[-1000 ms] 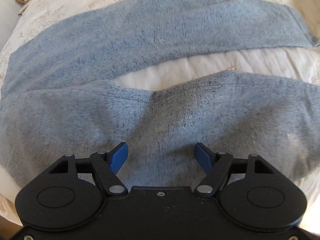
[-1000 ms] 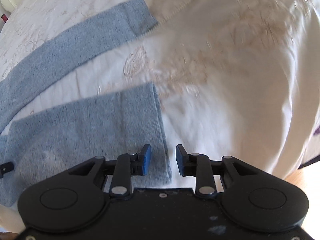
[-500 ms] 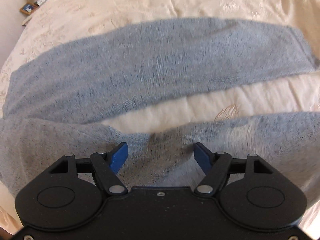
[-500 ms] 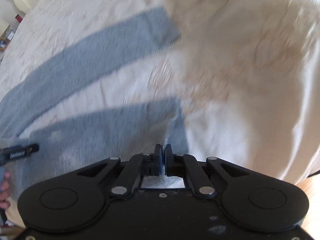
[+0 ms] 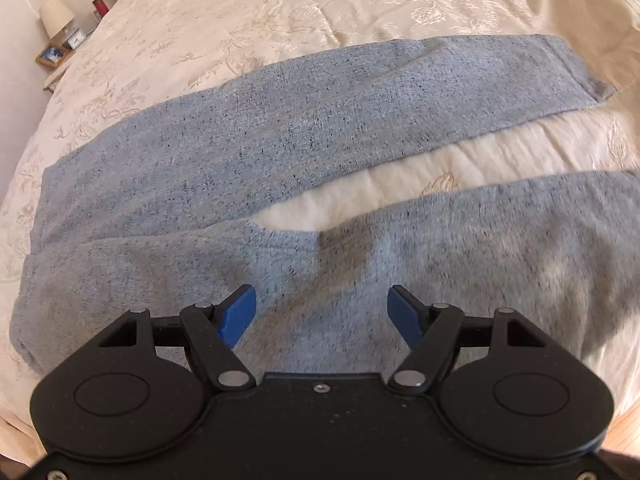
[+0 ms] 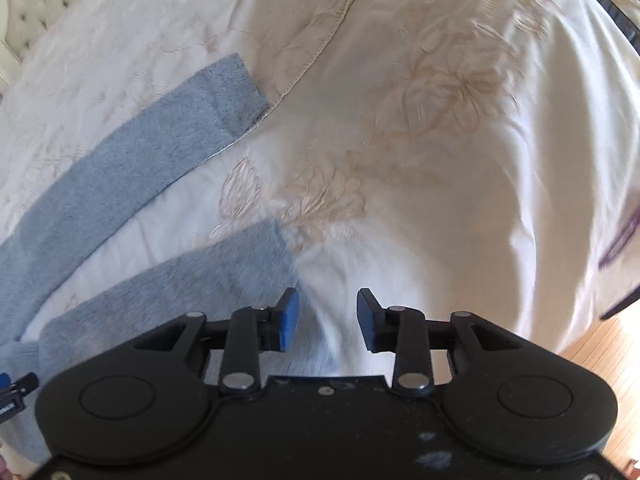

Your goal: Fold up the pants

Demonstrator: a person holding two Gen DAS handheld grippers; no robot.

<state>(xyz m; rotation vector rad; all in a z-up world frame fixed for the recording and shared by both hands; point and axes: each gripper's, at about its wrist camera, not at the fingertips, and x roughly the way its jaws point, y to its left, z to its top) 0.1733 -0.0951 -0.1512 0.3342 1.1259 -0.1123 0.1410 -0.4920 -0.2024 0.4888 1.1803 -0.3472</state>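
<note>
The left hand-held gripper hangs wide apart over the pants near their crotch, holding nothing. The right hand-held gripper, also parted and empty, sits just past the nearer leg's cuff. Both legs lie spread flat on the bed, close to its near edge.

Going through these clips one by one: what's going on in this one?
A person with two handheld grippers is about to fold grey pants spread flat on a cream bedspread, legs apart. The left gripper hovers open over the near leg by the crotch. The right gripper is open at that leg's cuff, holding nothing. No fold is made yet.
</note>
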